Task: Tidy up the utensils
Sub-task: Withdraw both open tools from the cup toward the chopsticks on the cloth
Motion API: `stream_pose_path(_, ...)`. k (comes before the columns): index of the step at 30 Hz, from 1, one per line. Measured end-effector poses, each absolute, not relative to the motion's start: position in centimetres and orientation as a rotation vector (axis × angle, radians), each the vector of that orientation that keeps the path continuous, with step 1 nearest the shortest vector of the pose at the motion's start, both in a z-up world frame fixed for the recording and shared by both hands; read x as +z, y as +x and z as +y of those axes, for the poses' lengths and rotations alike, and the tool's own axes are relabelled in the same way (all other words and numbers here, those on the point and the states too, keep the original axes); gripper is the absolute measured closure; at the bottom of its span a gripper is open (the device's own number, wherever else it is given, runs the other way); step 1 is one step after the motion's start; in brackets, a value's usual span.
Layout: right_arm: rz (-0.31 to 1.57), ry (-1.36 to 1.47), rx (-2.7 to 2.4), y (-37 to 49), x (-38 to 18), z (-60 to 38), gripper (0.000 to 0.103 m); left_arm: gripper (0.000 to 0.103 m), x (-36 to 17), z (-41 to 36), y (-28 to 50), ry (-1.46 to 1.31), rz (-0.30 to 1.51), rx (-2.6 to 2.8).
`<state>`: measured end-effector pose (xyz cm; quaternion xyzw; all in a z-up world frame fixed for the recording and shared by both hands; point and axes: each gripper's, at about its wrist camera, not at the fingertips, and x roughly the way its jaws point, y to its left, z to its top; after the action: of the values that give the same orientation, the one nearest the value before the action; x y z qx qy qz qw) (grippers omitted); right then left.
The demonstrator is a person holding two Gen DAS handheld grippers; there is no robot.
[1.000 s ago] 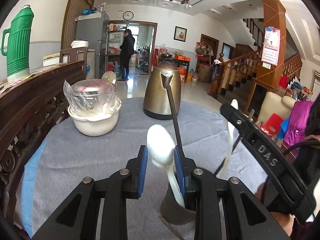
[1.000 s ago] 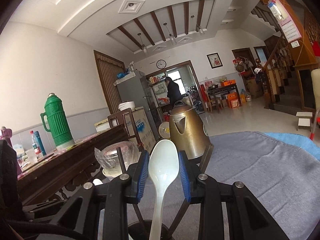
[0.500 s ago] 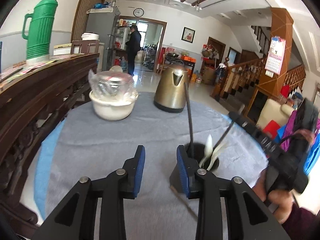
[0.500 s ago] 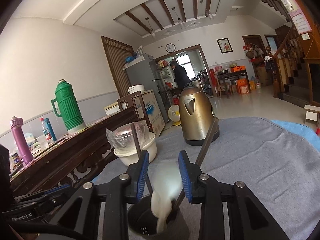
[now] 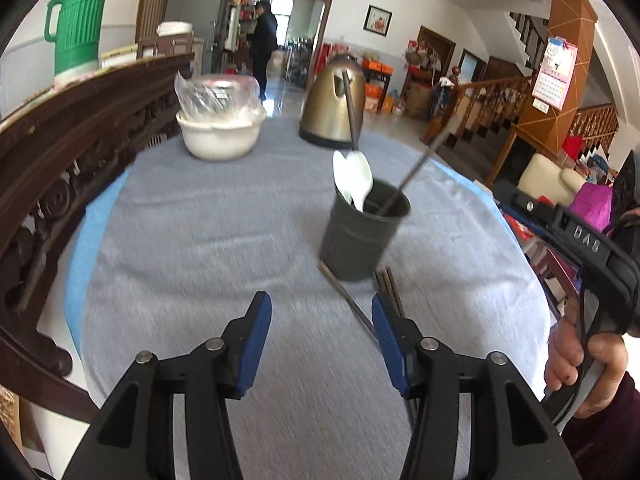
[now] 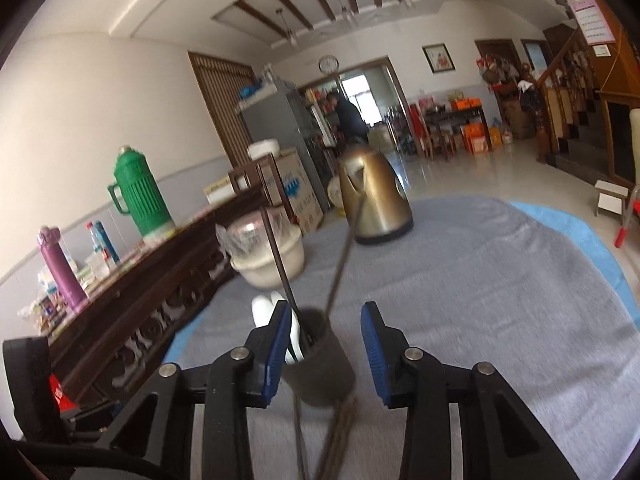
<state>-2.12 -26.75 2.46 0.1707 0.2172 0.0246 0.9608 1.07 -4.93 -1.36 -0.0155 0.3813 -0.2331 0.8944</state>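
A dark metal utensil cup (image 5: pixel 362 232) stands on the grey cloth and holds two white spoons (image 5: pixel 358 178) and two dark chopsticks (image 5: pixel 352 112). Several loose chopsticks (image 5: pixel 362 310) lie on the cloth just in front of the cup. My left gripper (image 5: pixel 320 338) is open and empty, a short way in front of the cup. In the right wrist view the cup (image 6: pixel 318 364) sits just behind my open, empty right gripper (image 6: pixel 324 348), with the spoons (image 6: pixel 264 310) at its left and loose chopsticks (image 6: pixel 340 432) below.
A gold kettle (image 5: pixel 334 108) and a white bowl with a plastic-wrapped container (image 5: pixel 220 128) stand at the far side of the table. A carved dark wooden rail (image 5: pixel 60 148) runs along the left, with a green thermos (image 5: pixel 78 20) on it. The right gripper's handle and hand (image 5: pixel 584 280) are at the right.
Both grippers let go of their white spoons, which now stand in the cup. Both grippers opened wider and pulled back from the cup.
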Motion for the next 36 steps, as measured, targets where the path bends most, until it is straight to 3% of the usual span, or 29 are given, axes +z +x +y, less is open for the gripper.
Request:
stream_pose_path(10,0.606,0.377,0.008,-5.7,-0.8,-29.7,0.067,0.049,-1.8,-6.6,-0.3,-0.005,0.845,-0.499)
stream_pose_path(27,0.648,0.446,0.021,-6.9,-2.4,-31.7,0.069,0.049,-3.1,-8.5,2.0,-0.049,0.942,-0.505)
stream_pose_path(36,0.709,0.493,0.025,-6.4,-4.5,-31.9,0.069,0.049,-6.9,-10.6,5.8,-0.090,1.095,-0.472)
